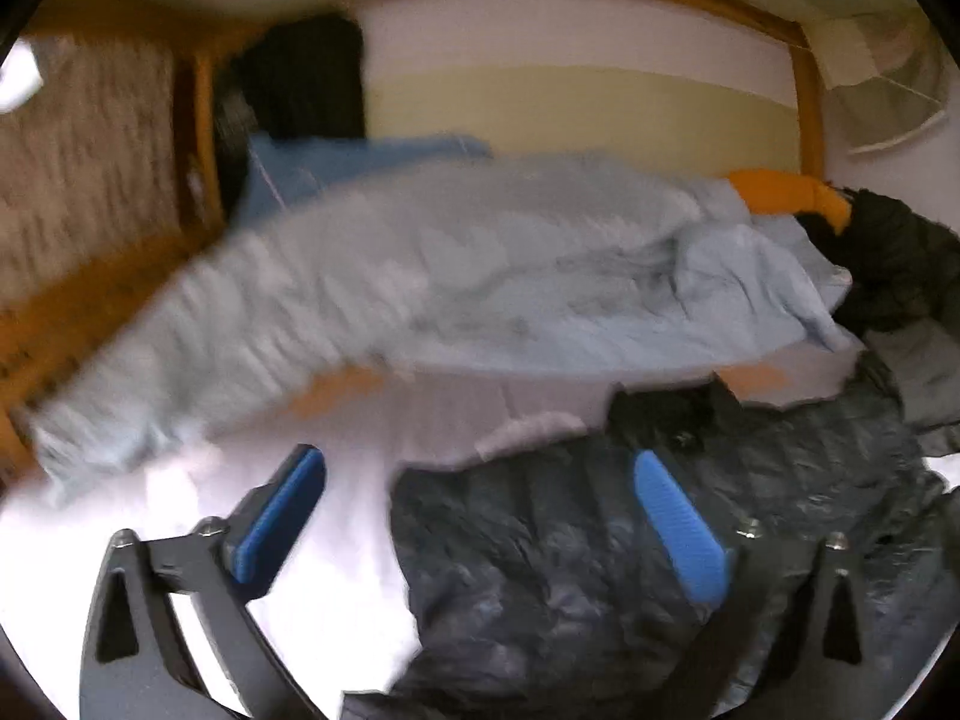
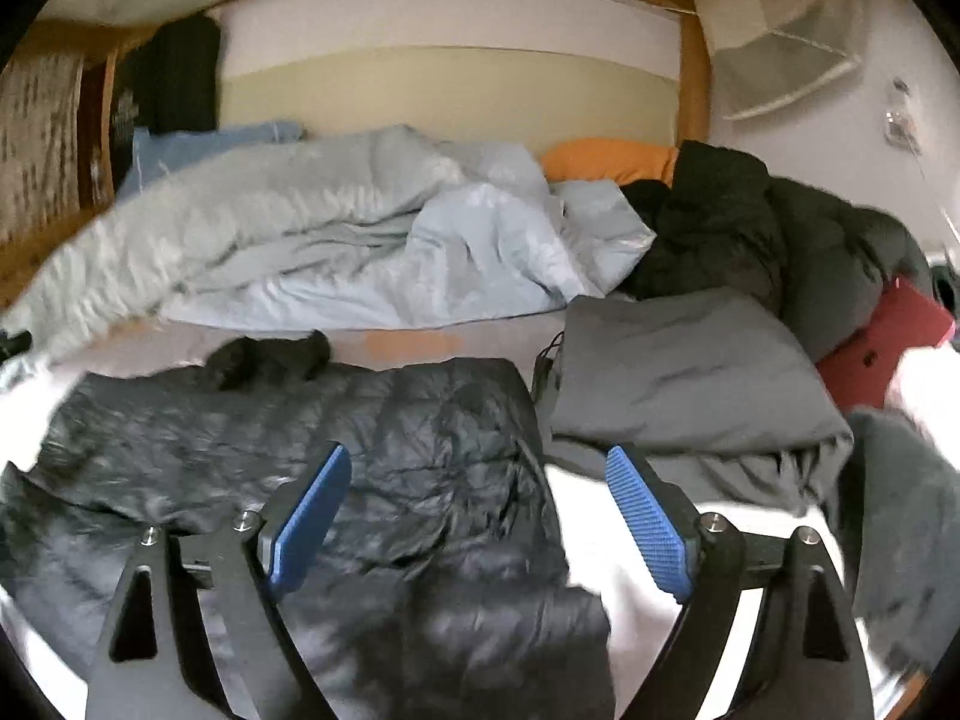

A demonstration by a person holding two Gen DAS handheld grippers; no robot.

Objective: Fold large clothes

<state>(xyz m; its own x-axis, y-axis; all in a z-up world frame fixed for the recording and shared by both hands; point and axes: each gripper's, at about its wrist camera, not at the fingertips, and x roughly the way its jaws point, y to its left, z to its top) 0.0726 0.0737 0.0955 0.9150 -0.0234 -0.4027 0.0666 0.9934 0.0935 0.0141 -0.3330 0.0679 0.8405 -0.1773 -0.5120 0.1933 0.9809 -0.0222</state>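
Right wrist view has the dark puffer jacket (image 2: 360, 456) lying on the bed (image 2: 630, 516), straight under and ahead of the right gripper (image 2: 477, 519). It looks folded in on itself into a rough oblong, with a black collar or hood bunched at its far edge, though the surface is crumpled and the near end runs out of sight. Both grippers stand with jaws wide apart and nothing between the pads; in the left wrist view the left gripper (image 1: 480, 516) hangs above the jacket's left edge, not touching it. My reading is that this garment has been let go, either finished or needing one more fold to make it compact.

Just right of the jacket lies a grey garment (image 2: 678, 372), flat and squared, apparently folded already. Beyond it a heap of black clothes (image 2: 768, 240) sits unfolded against the wall, with a red item (image 2: 888, 342) beside it, so a good part of the work seems left. Behind lie a pale blue duvet (image 2: 336, 240) and an orange pillow (image 2: 606, 159).
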